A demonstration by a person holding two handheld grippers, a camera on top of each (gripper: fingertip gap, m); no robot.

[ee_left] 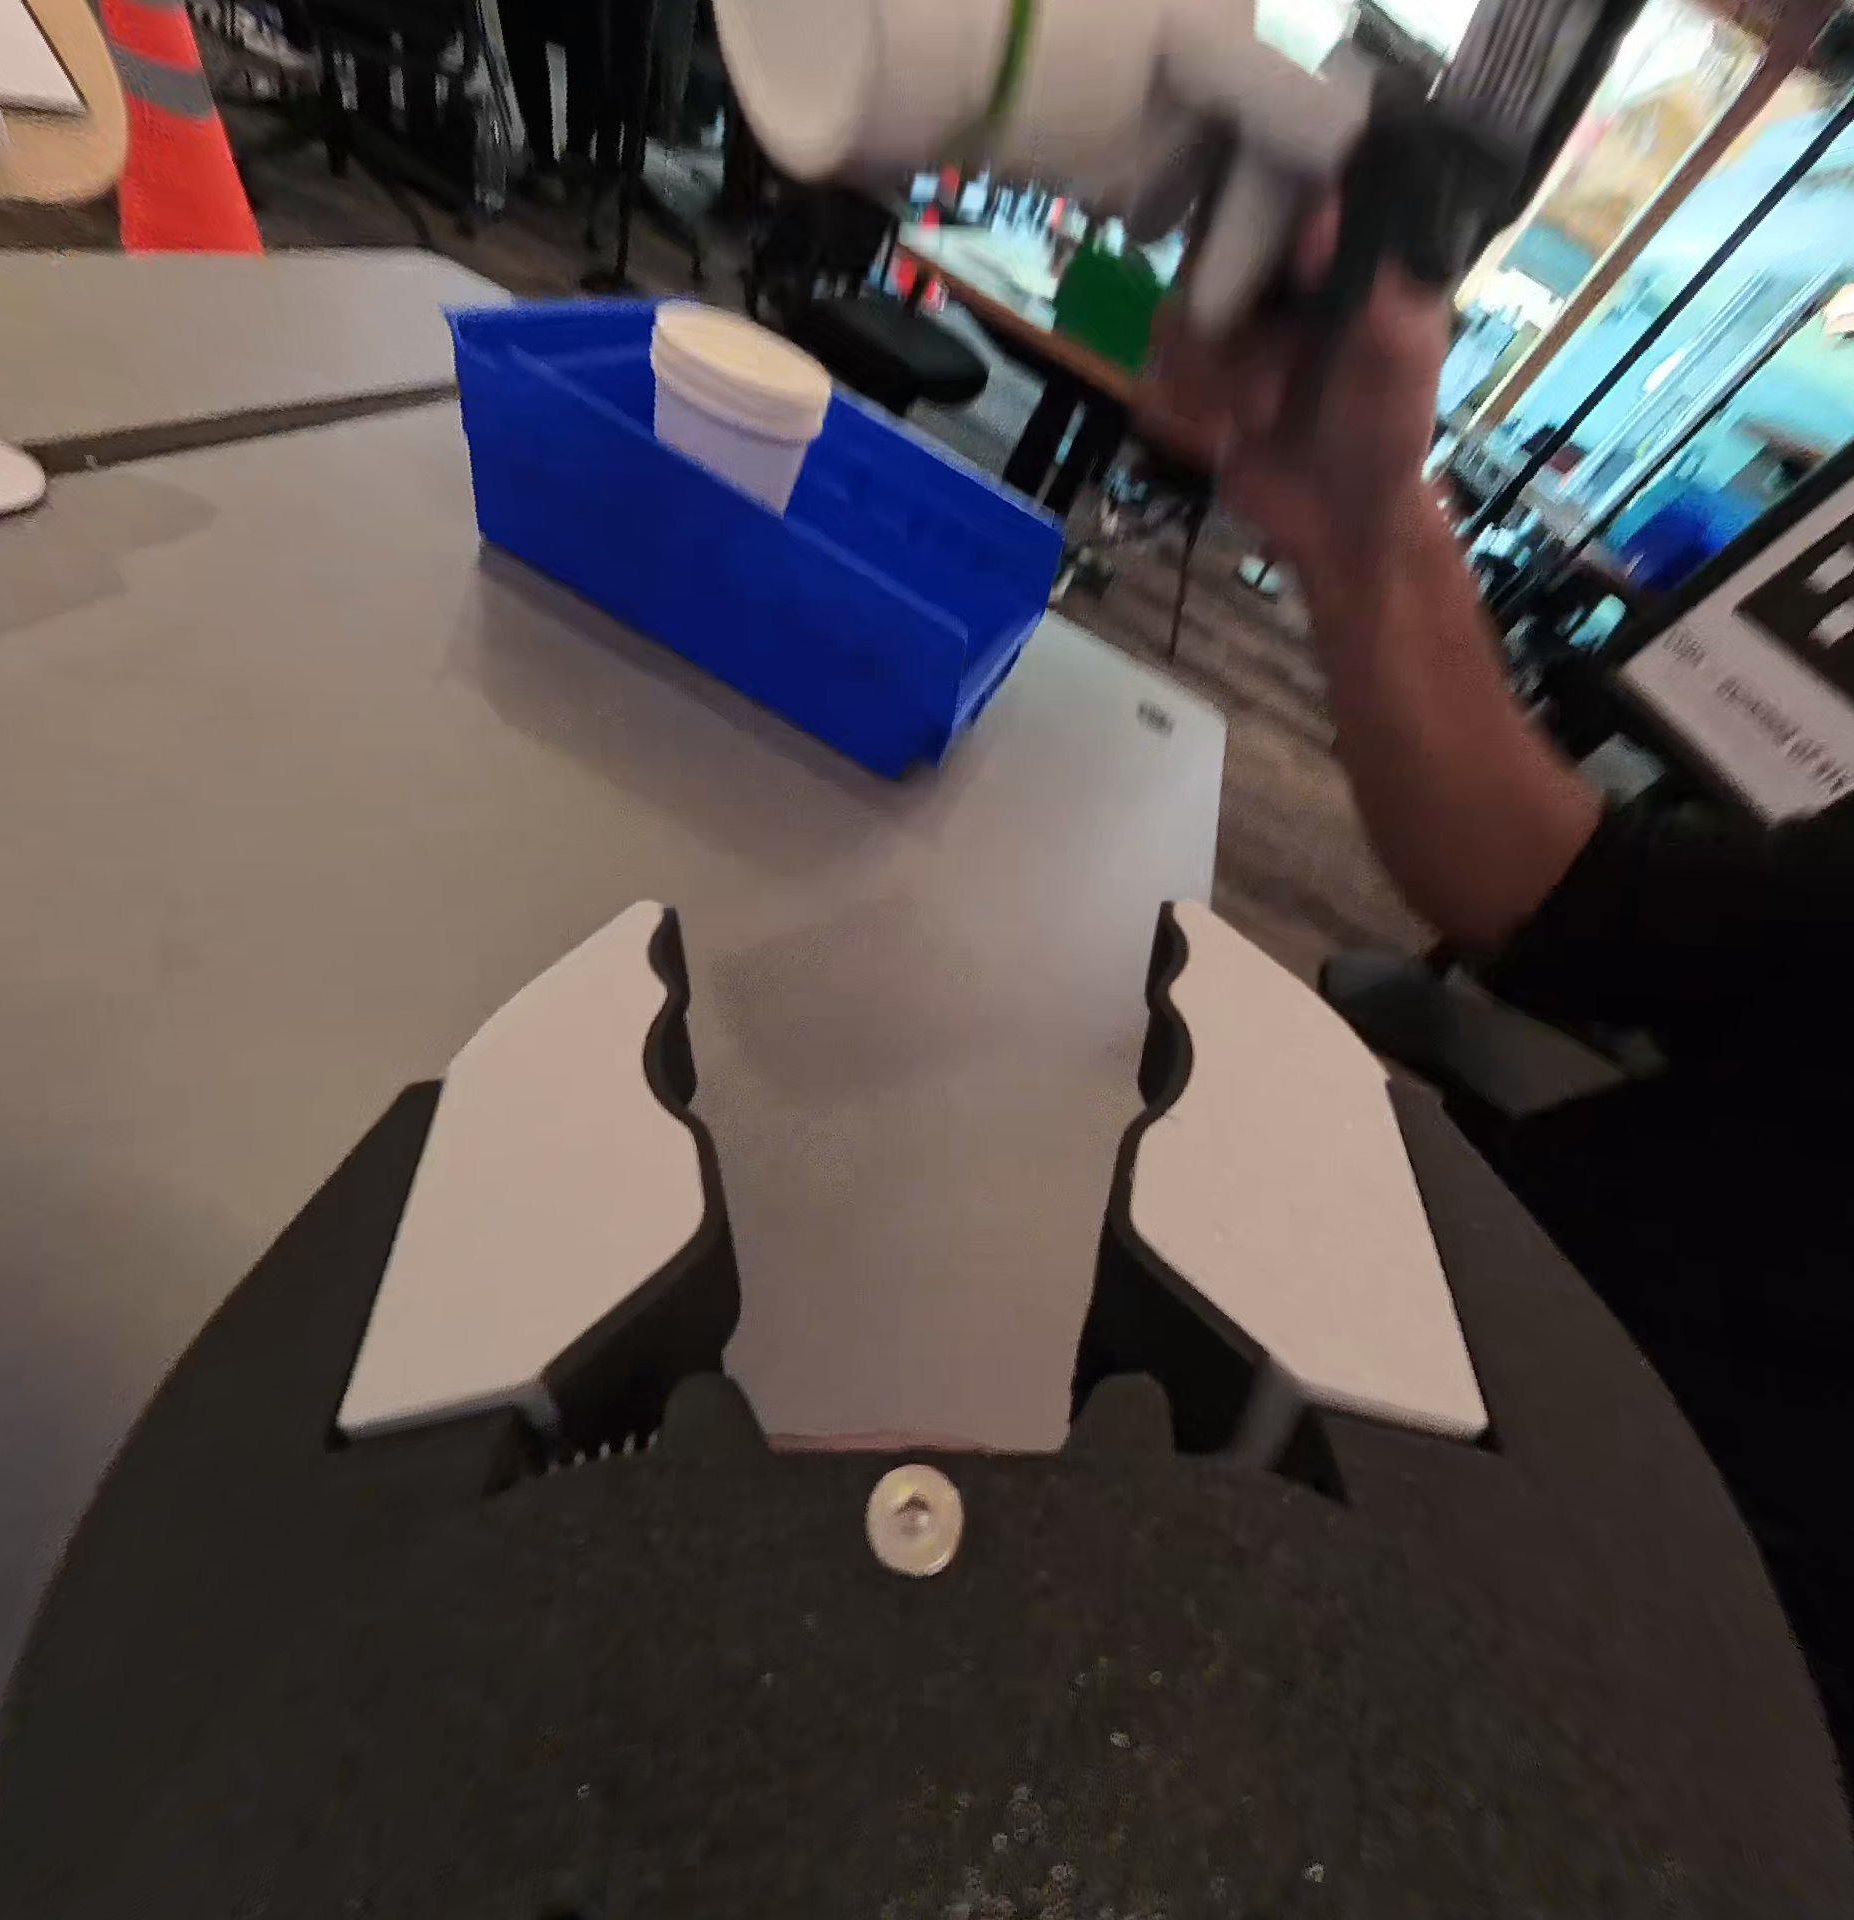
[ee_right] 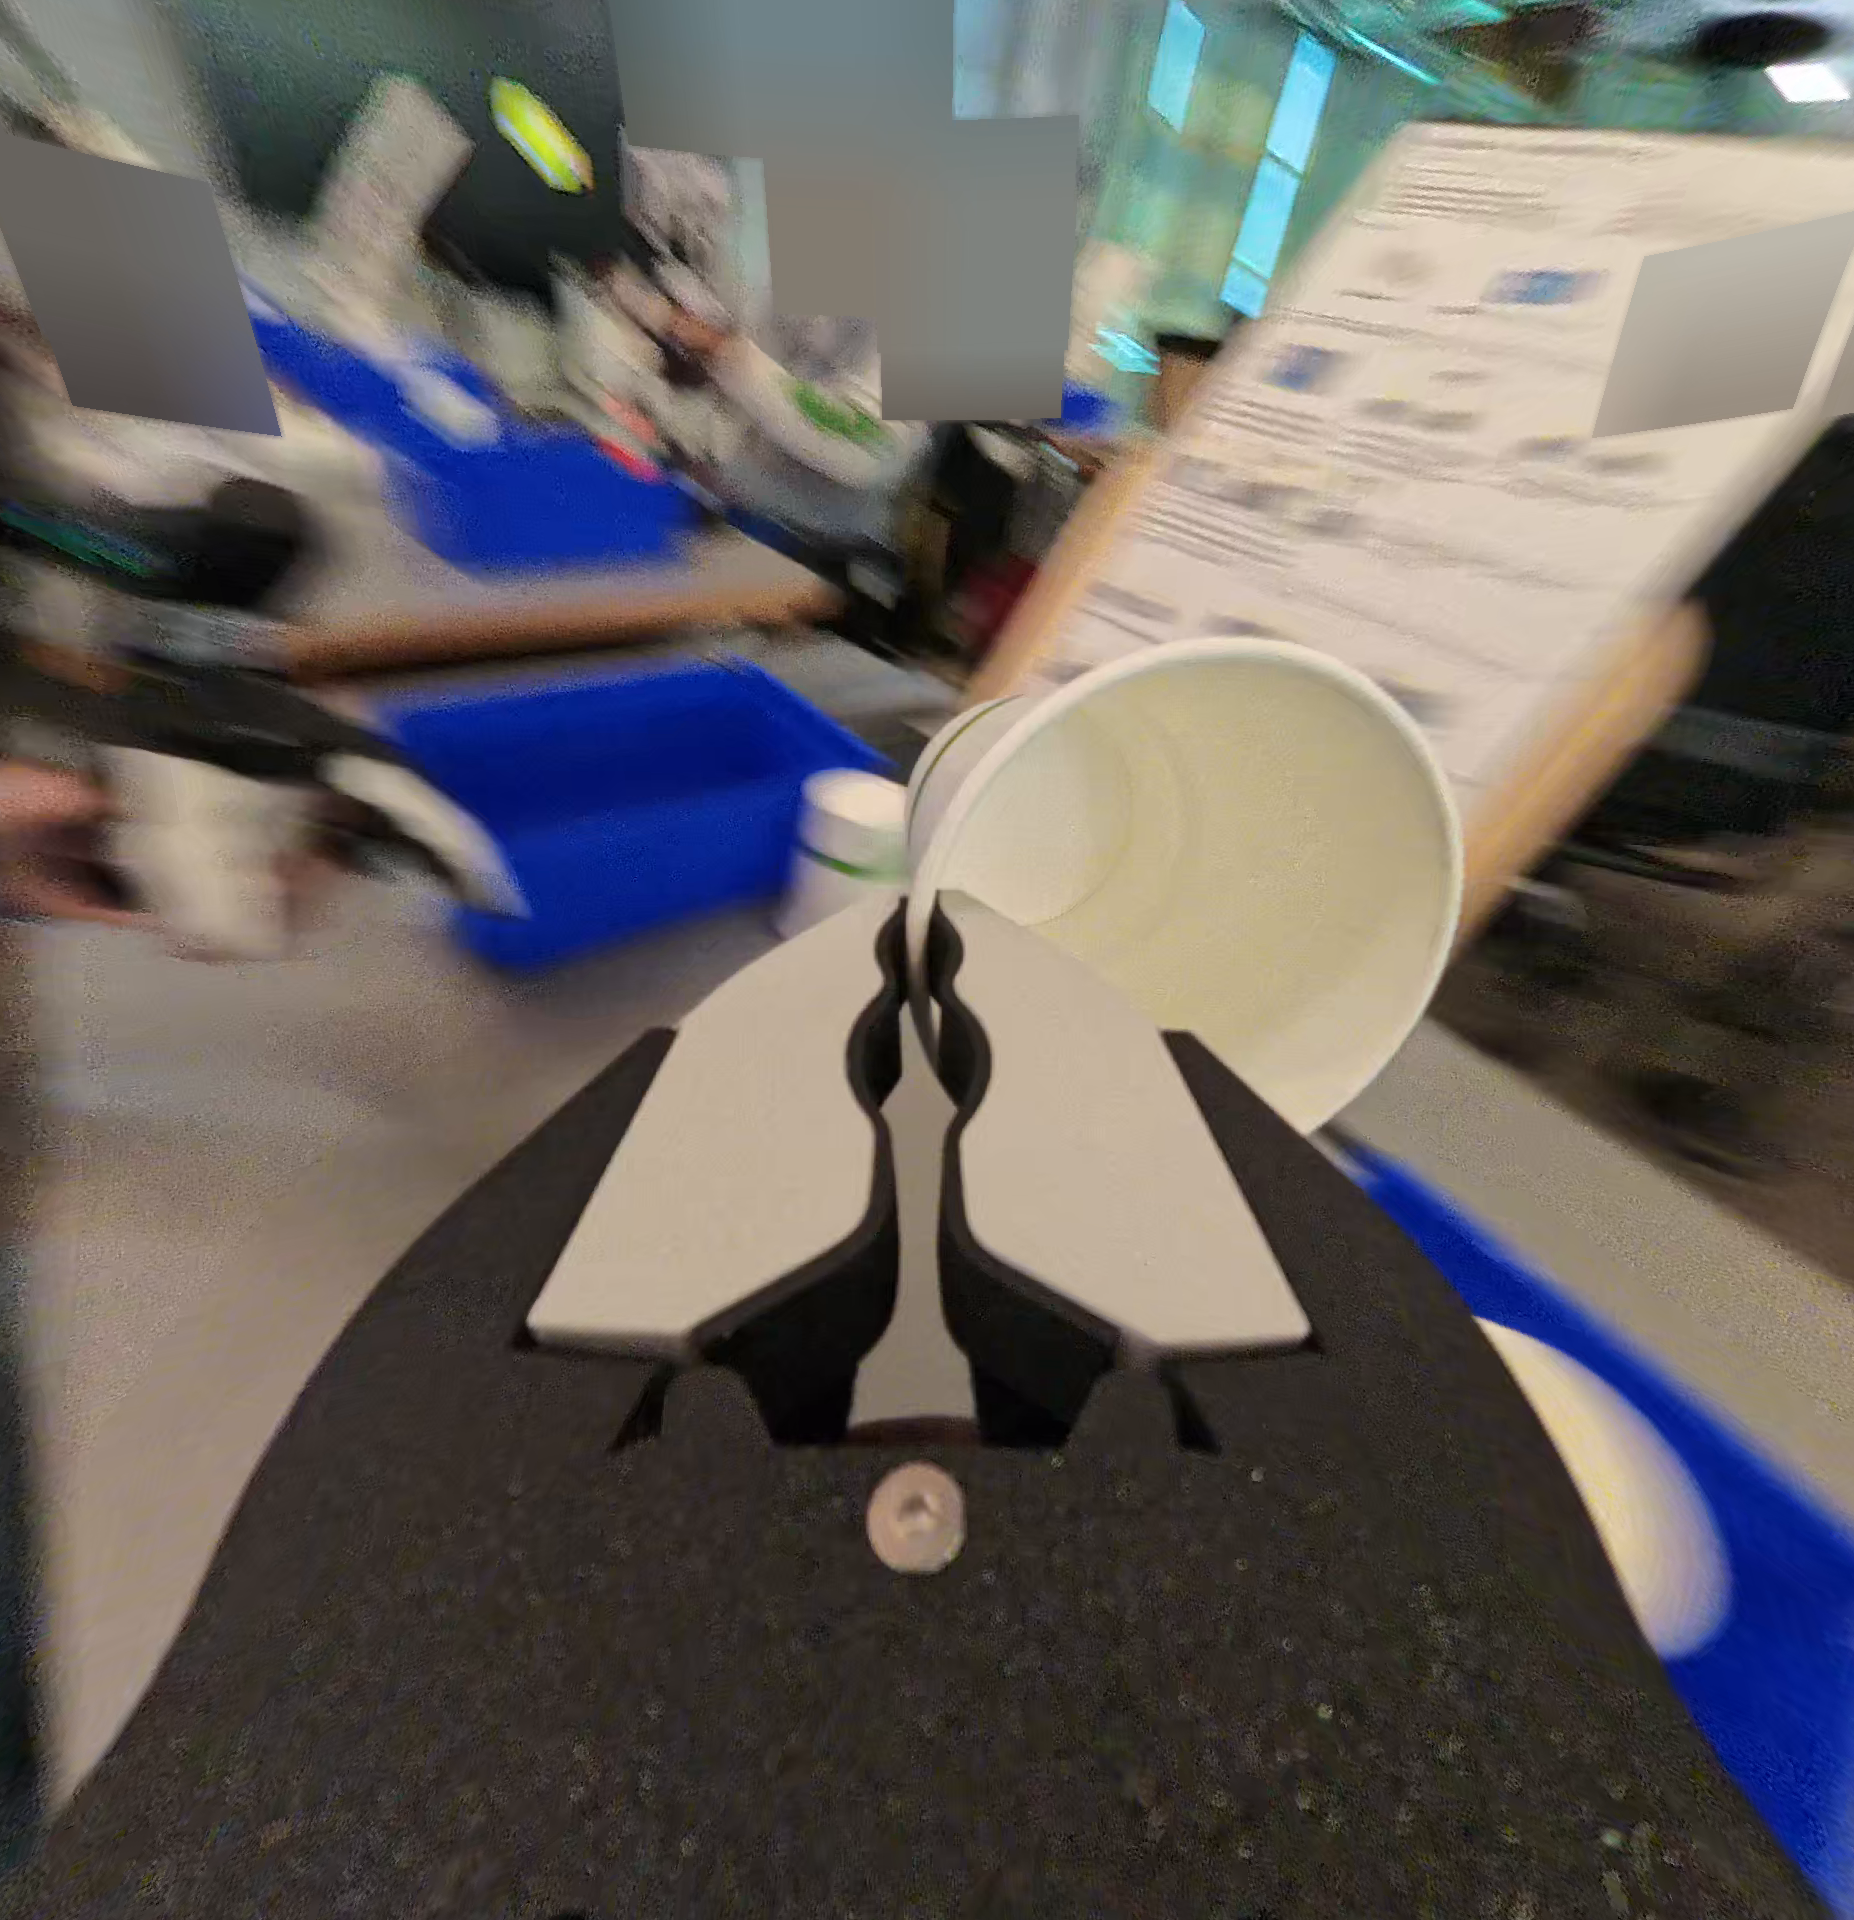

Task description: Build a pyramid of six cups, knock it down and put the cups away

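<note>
My left gripper (ee_left: 918,920) is open and empty, low over the grey table (ee_left: 227,727). A blue bin (ee_left: 757,603) stands ahead of it near the table's far right edge, with a white cup (ee_left: 741,405) standing in it. My right gripper (ee_right: 918,925) is shut on the rim of a white paper cup (ee_right: 1214,862), whose mouth faces the camera. In the left wrist view that cup (ee_left: 902,73) is held high above the bin. Another white cup (ee_right: 850,831) stands beyond the held one. Below right is the blue bin (ee_right: 1754,1621) with a white cup (ee_right: 1619,1507) in it.
The person's arm (ee_left: 1422,675) reaches in from the right, off the table's right edge. An orange cone (ee_left: 175,135) stands behind the table at the far left. A poster board (ee_right: 1422,416) and a second blue bin (ee_right: 611,790) lie ahead in the blurred right wrist view.
</note>
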